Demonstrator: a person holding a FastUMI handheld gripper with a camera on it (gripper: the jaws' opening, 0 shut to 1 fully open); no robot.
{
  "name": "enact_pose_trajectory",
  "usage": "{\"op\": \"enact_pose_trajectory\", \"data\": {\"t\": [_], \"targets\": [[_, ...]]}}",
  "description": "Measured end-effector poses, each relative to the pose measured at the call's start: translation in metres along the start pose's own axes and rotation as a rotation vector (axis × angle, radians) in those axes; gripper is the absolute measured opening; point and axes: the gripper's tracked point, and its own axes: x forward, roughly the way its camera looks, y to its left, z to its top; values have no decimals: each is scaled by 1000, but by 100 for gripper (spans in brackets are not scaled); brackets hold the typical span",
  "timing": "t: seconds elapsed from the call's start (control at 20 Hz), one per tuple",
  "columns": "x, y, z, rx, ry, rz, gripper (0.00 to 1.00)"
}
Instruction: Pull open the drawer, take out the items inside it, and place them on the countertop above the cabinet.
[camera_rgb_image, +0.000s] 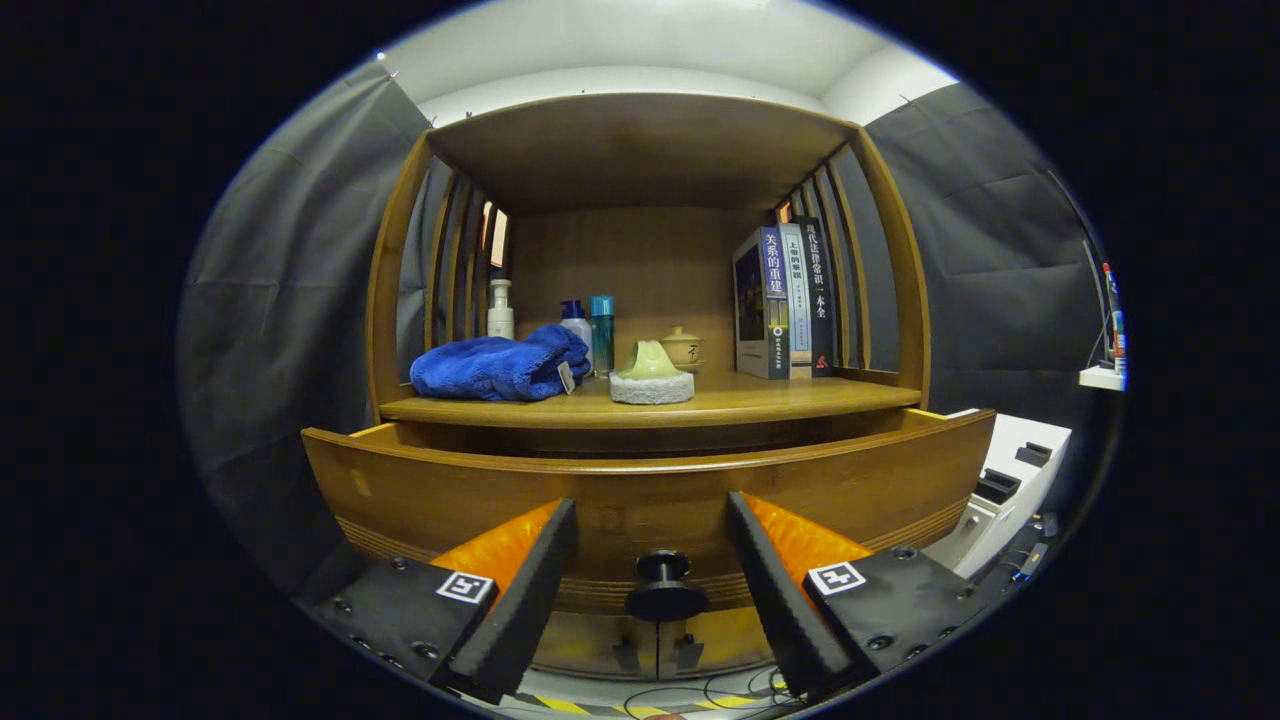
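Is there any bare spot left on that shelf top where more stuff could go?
Yes: the countertop is bare between the green dish and the books, and along its front edge. The left is crowded by the blue towel and bottles. The open gripper straddles the drawer knob.

Three books (790, 300), three bottles (600, 330), one blue towel (495, 367) and one small pot (683, 348) are seen on the countertop (800, 395).
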Motion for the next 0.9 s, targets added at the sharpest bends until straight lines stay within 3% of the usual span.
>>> {"op": "enact_pose_trajectory", "data": {"t": [0.5, 0.9], "targets": [[63, -3, 4, -4, 15, 6, 98], [77, -2, 4, -8, 2, 5, 98]]}}
